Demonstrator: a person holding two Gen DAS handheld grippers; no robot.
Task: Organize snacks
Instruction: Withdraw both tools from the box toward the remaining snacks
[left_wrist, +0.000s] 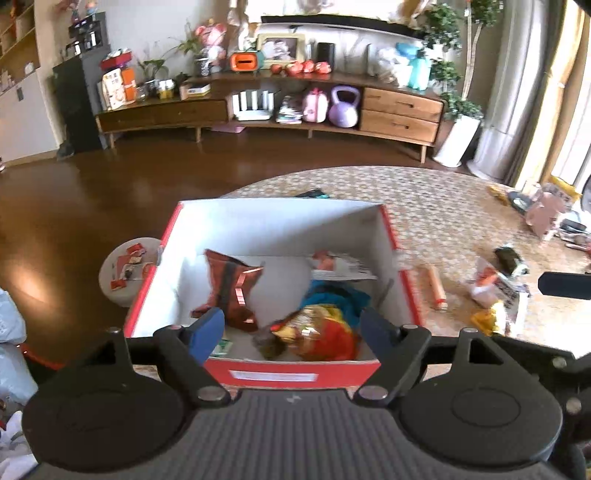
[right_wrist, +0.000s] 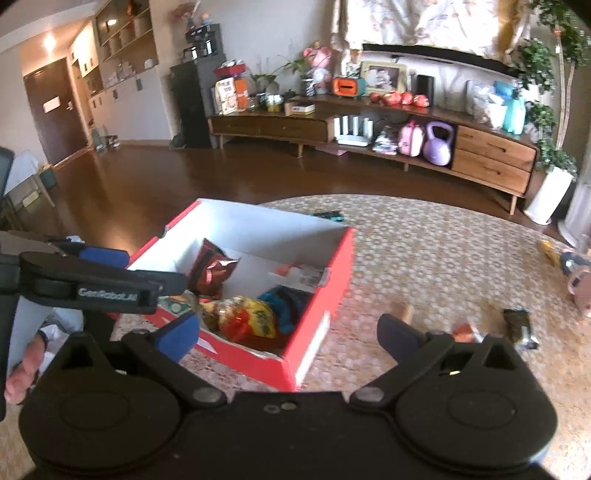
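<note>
**Both claws empty above the snack box**

Left gripper (left_wrist: 291, 326) hangs spread wide over the near edge of the red cardboard box with white inside (left_wrist: 391, 236), gripping nothing. Below it lie a yellow-and-red snack bag (left_wrist: 317, 332), a dark red foil packet (left_wrist: 231, 288) and a blue packet (left_wrist: 340, 295). Right gripper (right_wrist: 288, 332), also spread and empty, hovers just right of the box. More wrapped snacks (left_wrist: 495, 284) and a tan cylinder (left_wrist: 434, 286) lie loose on the patterned beige tablecloth (left_wrist: 443, 218).
</note>
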